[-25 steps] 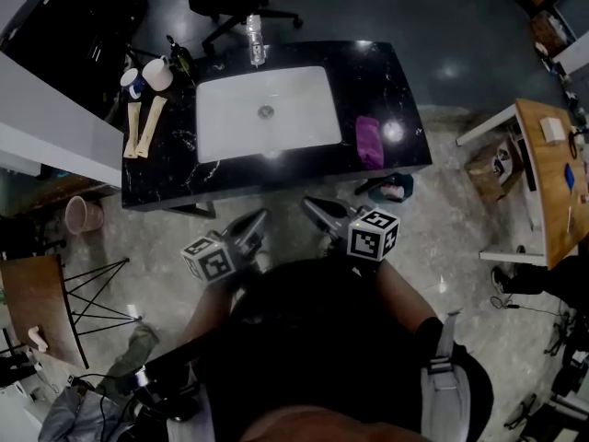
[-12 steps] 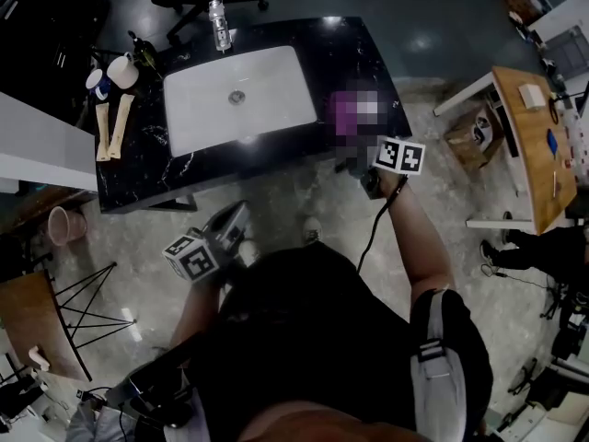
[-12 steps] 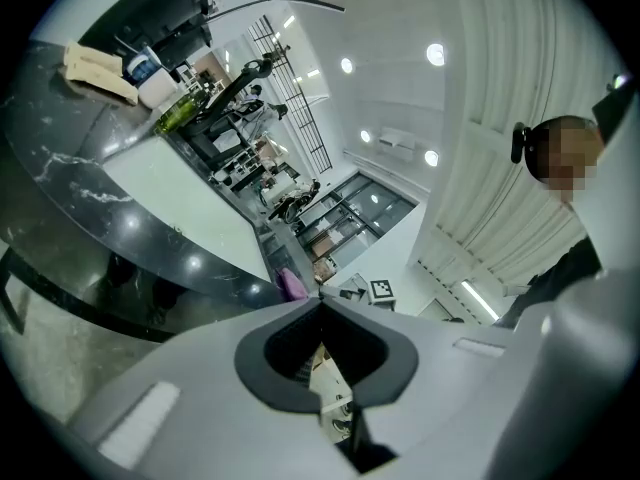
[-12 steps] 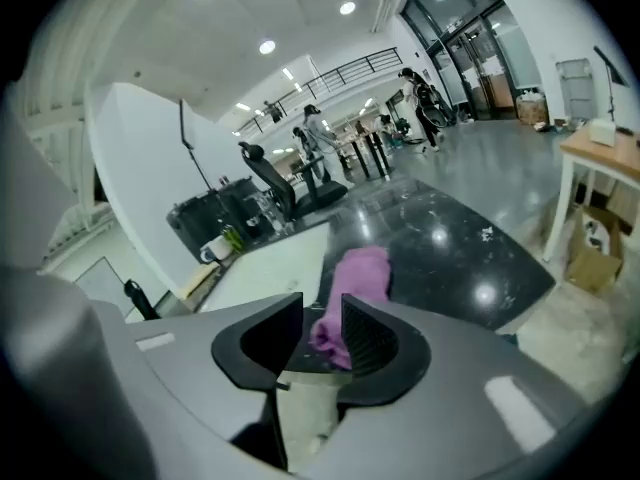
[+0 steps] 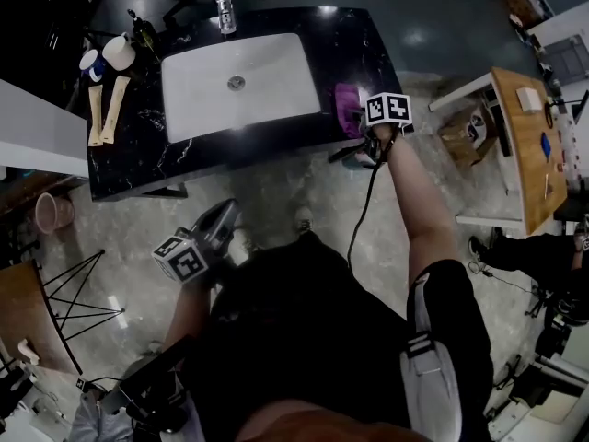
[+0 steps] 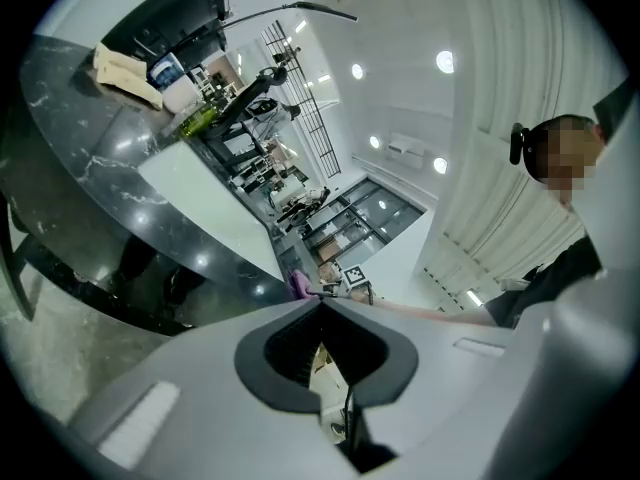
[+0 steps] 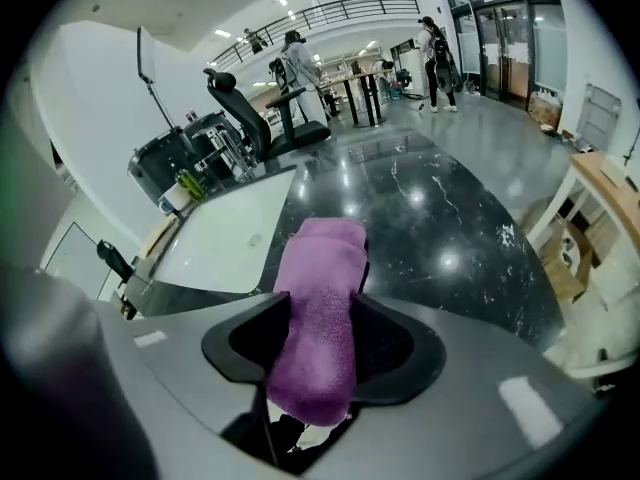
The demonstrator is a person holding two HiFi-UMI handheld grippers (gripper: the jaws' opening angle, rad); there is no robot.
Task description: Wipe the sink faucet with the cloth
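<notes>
Black counter (image 5: 354,40), sink (image 5: 271,72); purple cloth (image 5: 346,101) between right gripper's (image 7: 322,308) just-opened jaws.

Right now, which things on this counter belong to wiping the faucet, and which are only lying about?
For the job: purple cloth, faucet, sink.
Lying about: two cups, green bottle, two pale strips.

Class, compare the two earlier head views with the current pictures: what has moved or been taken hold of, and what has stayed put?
The right gripper swung from beside the person's body out to the folded purple cloth on the black marble counter. Its jaws have just been opening and now straddle the cloth, not clamping it. Cloth, white sink and chrome faucet stayed put; the left gripper, shut, stayed near the body.
</notes>
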